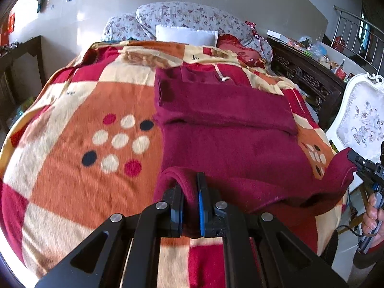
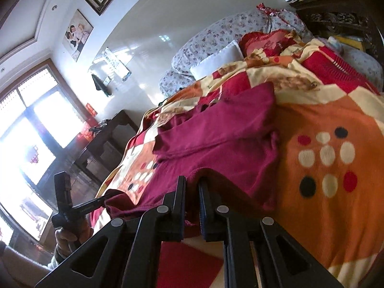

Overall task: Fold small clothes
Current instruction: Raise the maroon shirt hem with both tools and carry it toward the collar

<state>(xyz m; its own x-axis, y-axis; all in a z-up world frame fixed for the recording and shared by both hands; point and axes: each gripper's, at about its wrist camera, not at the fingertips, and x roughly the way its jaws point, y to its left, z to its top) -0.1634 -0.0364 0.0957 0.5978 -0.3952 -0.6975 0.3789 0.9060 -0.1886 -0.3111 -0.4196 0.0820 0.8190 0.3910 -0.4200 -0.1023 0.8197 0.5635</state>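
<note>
A: How far along is it?
B: Partway. The maroon garment (image 1: 228,129) lies on the patterned blanket (image 1: 79,120), its far part already folded over.
A: And the tools?
B: The left gripper (image 1: 190,192) pinches the near hem; the right gripper (image 2: 192,192) clamps the other near corner. The bottom fold looks left to do.

My left wrist camera looks along the fingers of my left hand-held gripper (image 1: 189,187), low and close over the bed (image 1: 72,124), facing the pillows (image 1: 187,16). My right wrist camera is tilted and looks from the other corner. Both views share the maroon garment (image 1: 228,139) and the checked blanket (image 2: 324,120).
</note>
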